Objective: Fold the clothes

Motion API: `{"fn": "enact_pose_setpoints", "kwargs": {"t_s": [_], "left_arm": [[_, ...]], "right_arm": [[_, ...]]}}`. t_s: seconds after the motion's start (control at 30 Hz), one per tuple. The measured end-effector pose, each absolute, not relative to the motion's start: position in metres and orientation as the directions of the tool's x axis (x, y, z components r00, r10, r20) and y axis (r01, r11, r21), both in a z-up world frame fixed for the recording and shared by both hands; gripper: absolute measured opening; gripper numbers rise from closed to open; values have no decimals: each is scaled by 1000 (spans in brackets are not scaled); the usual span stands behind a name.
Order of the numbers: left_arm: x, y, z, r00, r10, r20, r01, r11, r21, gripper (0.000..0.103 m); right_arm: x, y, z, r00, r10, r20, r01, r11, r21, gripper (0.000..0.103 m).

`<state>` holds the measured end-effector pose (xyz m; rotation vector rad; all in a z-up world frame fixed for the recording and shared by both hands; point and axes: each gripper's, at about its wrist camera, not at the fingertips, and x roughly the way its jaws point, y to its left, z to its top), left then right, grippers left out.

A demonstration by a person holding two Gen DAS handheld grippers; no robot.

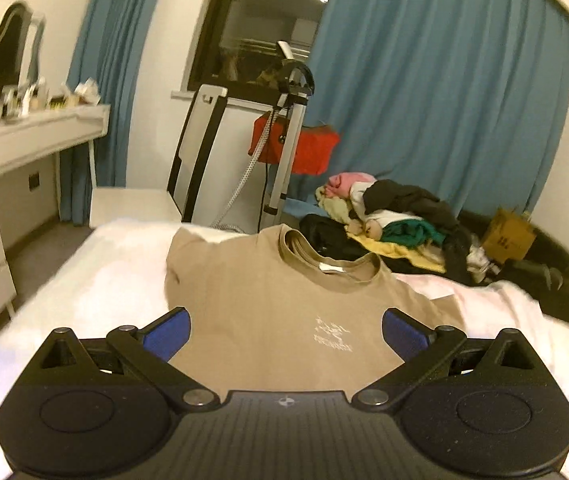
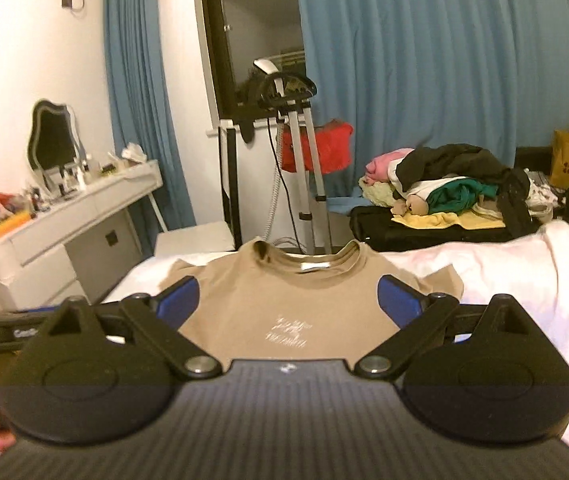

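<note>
A tan T-shirt (image 1: pixel 280 320) lies flat on the white bed (image 1: pixel 84 280), front side up, right ahead of both tongs, with its neck hole at the far end. The left tongs (image 1: pixel 286 330) are spread wide and hold nothing. The right tongs (image 2: pixel 289 307) are spread wide too, and empty. I think the folding has not started yet, because the shirt looks smooth and spread out. Next, each tong likely needs to go down to a side of the shirt, pinch the cloth, and bring it over the middle. The white print on the chest is too blurry to read. Beyond the shirt, off to the right, sits a pile of clothes (image 2: pixel 456 188).
</note>
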<state>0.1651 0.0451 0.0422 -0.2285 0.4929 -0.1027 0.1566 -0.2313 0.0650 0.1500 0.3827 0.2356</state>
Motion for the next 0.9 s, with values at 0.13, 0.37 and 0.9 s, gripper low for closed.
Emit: {"fn": "enact_pose_setpoints", "kwargs": {"t_s": [0.13,0.37,0.9], "left_arm": [[152,73,38,877,-150,-456,-4,948,-319,103],[201,115,6,865,-106,-491,-118,907,-404,101],[377,147,-83,820,-19,-572,-288,850,-441,78]], "right_arm": [[129,-232,56,906,269,-326,-203,953,225,97],[144,-241,14,900,272,-341,-183,945,269,97],[222,-263,-70,879,284,-384,-151,928,340,97]]}}
